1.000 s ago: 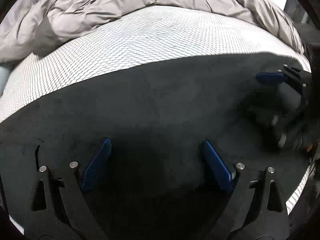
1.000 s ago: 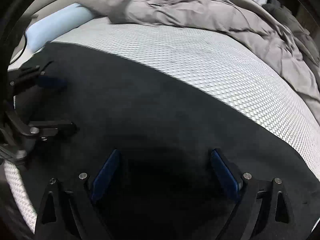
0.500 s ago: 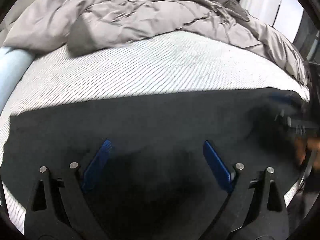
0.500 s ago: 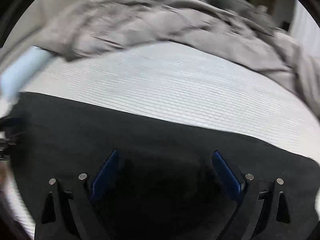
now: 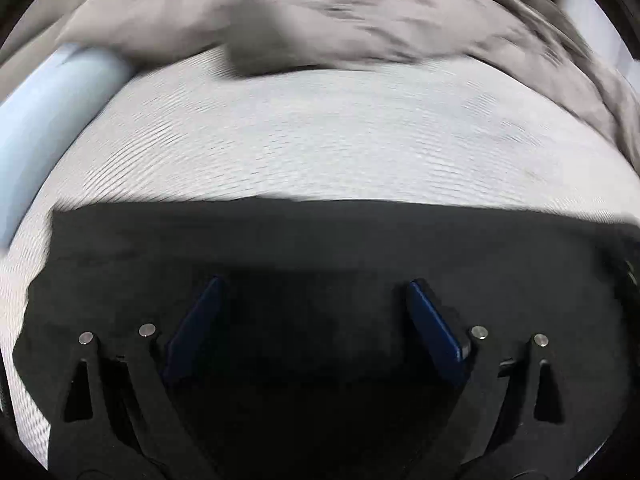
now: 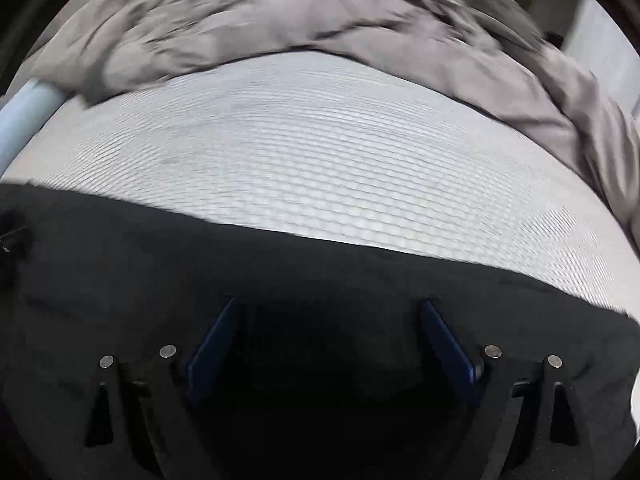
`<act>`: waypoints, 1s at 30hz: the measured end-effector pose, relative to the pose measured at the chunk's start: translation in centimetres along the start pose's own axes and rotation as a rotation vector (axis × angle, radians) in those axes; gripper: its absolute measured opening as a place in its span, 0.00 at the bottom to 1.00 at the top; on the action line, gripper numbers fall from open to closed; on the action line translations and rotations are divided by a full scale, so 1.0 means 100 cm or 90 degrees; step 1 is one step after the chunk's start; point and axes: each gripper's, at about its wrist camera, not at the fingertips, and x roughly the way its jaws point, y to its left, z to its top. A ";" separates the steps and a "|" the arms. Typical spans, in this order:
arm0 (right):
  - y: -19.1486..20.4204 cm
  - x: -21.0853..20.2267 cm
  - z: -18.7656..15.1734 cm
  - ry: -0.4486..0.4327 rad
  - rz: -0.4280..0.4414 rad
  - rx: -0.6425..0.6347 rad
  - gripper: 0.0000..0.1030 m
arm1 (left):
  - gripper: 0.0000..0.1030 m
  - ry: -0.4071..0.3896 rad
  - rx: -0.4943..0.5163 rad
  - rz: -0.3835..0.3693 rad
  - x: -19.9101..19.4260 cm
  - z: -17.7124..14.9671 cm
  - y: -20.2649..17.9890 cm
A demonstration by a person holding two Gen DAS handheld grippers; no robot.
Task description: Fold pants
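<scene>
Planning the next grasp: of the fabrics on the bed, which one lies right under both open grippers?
The flat black pants, spread along the near edge beneath both grippers. The crumpled grey duvet lies bunched at the far side, across the white textured mattress.

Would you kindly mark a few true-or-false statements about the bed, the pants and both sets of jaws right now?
1. The black pants lie on the white textured mattress. True.
2. The left gripper has its jaws clamped shut. False: they stand wide apart.
3. A grey duvet is bunched at the far side. True.
4. The right gripper holds a red towel. False: its jaws are open over the pants.
5. A light blue pillow lies at the left. True.
</scene>
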 end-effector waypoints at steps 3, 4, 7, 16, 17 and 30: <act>-0.017 -0.008 -0.009 0.001 -0.004 0.005 0.89 | 0.81 -0.012 -0.085 -0.024 -0.009 -0.001 0.046; -0.021 -0.013 -0.013 -0.001 -0.006 0.008 0.89 | 0.77 -0.020 -0.104 -0.047 -0.019 -0.003 0.056; -0.025 -0.029 -0.021 -0.017 0.024 0.006 0.89 | 0.76 -0.043 -0.053 -0.068 -0.038 -0.008 0.061; 0.007 -0.034 -0.035 -0.024 0.004 -0.127 0.89 | 0.21 -0.042 -0.052 -0.016 -0.044 -0.036 0.124; 0.000 -0.033 -0.041 -0.022 -0.004 -0.118 0.89 | 0.21 -0.046 -0.064 -0.023 -0.050 -0.040 0.128; 0.024 -0.062 -0.081 -0.042 0.072 -0.194 0.89 | 0.33 -0.047 -0.035 -0.027 -0.082 -0.083 0.138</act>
